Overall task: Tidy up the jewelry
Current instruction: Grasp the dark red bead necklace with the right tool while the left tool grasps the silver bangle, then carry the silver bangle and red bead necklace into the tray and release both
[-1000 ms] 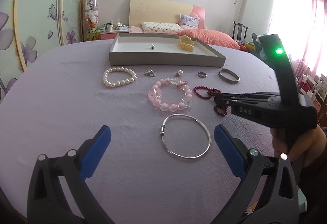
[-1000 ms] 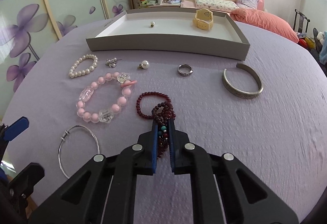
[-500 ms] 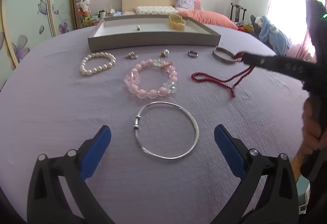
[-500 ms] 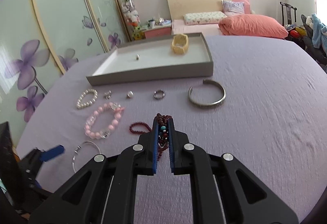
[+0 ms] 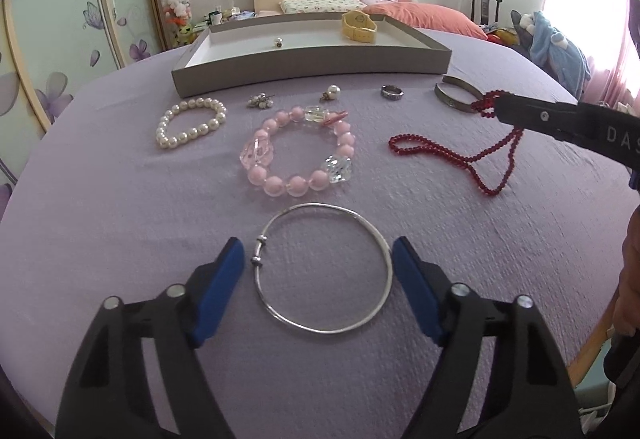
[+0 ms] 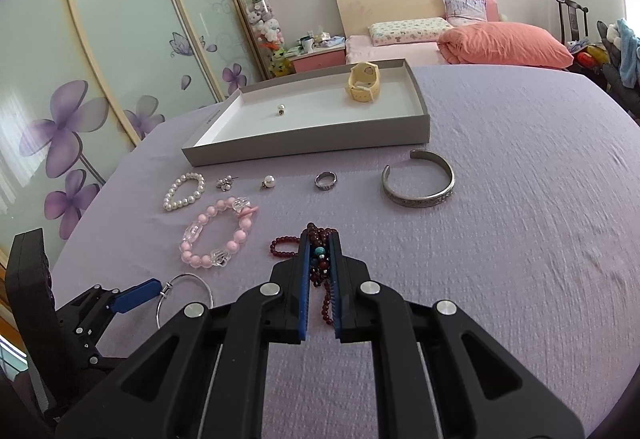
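— Where's the thin silver wire bangle (image 5: 324, 267)?
— Lower centre, flat on the lilac worktop (image 5: 120, 207), between your left hand-held gripper (image 5: 318, 259)'s closing blue pads.
— And your right hand-held gripper (image 6: 320, 239)?
— Clamped on the dark red bead string (image 5: 452, 155), centre frame.

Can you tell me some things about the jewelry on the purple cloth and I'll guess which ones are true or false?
1. The yellow watch lies in the tray. True.
2. The right tool holds nothing. False: it is shut on the red bead string.
3. The silver bangle sits between the left tool's fingers. True; they are closing and not yet pressing it.
4. The pearl bracelet is in the tray. False: it lies on the cloth in front of it.
5. The pink bracelet is being lifted. False: it rests on the cloth.
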The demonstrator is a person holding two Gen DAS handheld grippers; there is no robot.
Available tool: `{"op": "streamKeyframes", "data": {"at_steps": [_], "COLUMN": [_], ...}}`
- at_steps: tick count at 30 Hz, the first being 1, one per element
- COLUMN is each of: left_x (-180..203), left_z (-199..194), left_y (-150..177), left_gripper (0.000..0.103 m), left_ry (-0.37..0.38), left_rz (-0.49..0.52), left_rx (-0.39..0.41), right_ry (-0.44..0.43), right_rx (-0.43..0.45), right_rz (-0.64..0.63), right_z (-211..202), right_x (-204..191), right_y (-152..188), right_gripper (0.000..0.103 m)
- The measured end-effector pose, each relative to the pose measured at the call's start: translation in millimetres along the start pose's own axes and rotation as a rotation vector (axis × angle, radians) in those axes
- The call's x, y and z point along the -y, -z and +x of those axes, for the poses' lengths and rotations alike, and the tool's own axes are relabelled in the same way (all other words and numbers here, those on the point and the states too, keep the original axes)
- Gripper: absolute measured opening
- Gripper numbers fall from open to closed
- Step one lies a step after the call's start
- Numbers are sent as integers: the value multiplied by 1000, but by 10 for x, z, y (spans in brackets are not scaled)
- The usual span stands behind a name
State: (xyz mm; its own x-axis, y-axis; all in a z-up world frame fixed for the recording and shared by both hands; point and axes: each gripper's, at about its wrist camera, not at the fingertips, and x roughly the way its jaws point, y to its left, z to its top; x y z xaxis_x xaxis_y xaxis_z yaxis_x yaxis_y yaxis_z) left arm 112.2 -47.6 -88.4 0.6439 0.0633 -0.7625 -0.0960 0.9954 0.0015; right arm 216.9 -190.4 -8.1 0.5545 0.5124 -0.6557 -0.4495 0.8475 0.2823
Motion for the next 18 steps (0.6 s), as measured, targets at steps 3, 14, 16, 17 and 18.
{"op": "streamKeyframes", "data": {"at_steps": [3, 14, 16, 17, 18], "left_x": [22, -278, -351, -390, -443], "left_z": [-9, -160, -225, -256, -294], "left_y": [6, -59, -101, -120, -153], "left_gripper": [71, 71, 71, 71, 71], "left_ry": [0, 18, 8, 3, -6], "left_rz": [11, -64, -76, -82, -88], "left_rx": [4, 31, 49, 58, 70], "right_ry": [-2, -11, -11, -12, -12], "right_rx": [2, 75, 97, 109, 116], "right_rz": [0, -28, -34, -37, -38], "right_z": [-12, -226, -279, -306, -320], "right_x": [-9, -110, -127, -135, -140], "right_y": [-1, -169, -226, -254, -273], "right_gripper": [9, 9, 9, 9, 9]}}
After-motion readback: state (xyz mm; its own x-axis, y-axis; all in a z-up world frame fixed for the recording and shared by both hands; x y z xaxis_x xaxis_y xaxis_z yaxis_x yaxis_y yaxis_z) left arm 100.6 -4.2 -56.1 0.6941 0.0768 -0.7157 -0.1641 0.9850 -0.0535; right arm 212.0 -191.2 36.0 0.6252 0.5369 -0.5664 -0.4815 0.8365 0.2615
